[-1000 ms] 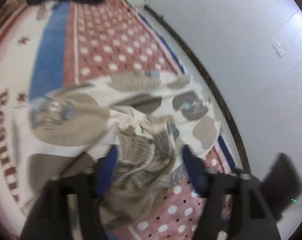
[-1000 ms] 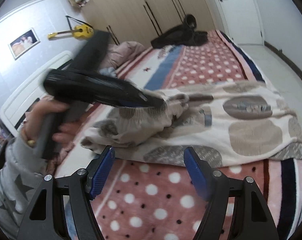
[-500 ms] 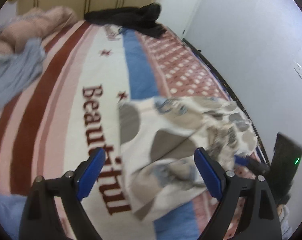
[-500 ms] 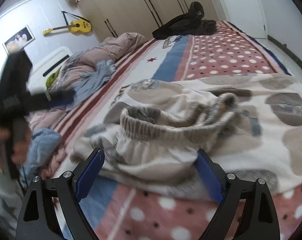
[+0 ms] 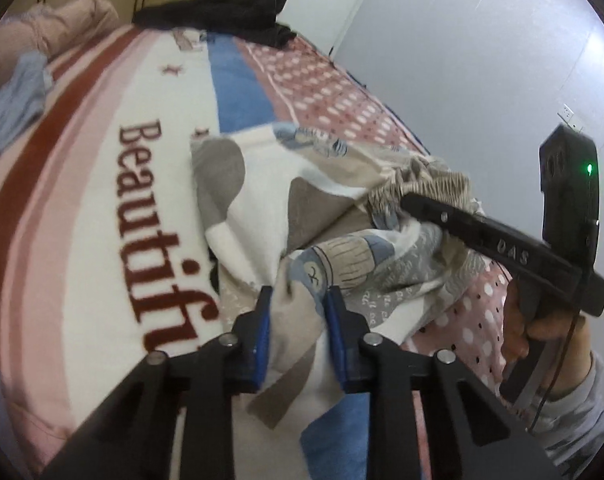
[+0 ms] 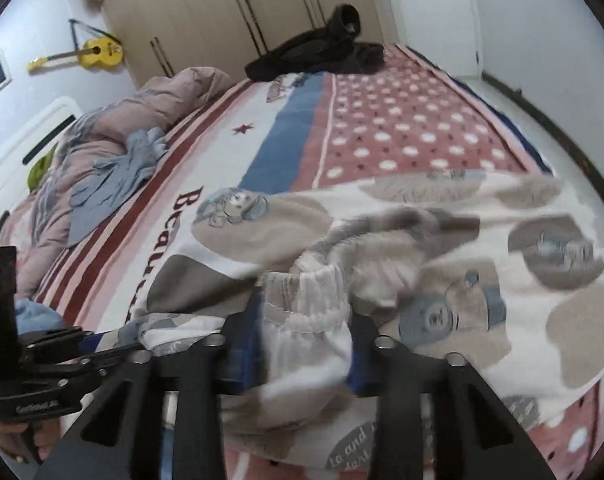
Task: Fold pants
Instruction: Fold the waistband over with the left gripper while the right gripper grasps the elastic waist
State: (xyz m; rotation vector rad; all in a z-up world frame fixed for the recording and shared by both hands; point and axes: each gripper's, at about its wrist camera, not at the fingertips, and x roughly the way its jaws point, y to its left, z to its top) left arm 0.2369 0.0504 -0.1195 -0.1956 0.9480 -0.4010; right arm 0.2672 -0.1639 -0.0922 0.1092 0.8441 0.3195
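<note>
Left gripper (image 5: 296, 300) and right gripper (image 6: 303, 320), jaws just closed, each clamp the pants (image 6: 441, 248)

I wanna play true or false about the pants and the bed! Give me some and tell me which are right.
1. The left gripper pinches the pants. True.
2. The right gripper is wide open over bare blanket. False: it is shut on the pants' waistband.
3. A yellow guitar hangs on the wall. True.
4. The pants are plain black. False: they are cream with grey and tan patches.
5. The blanket has red letters on it. True.
</note>
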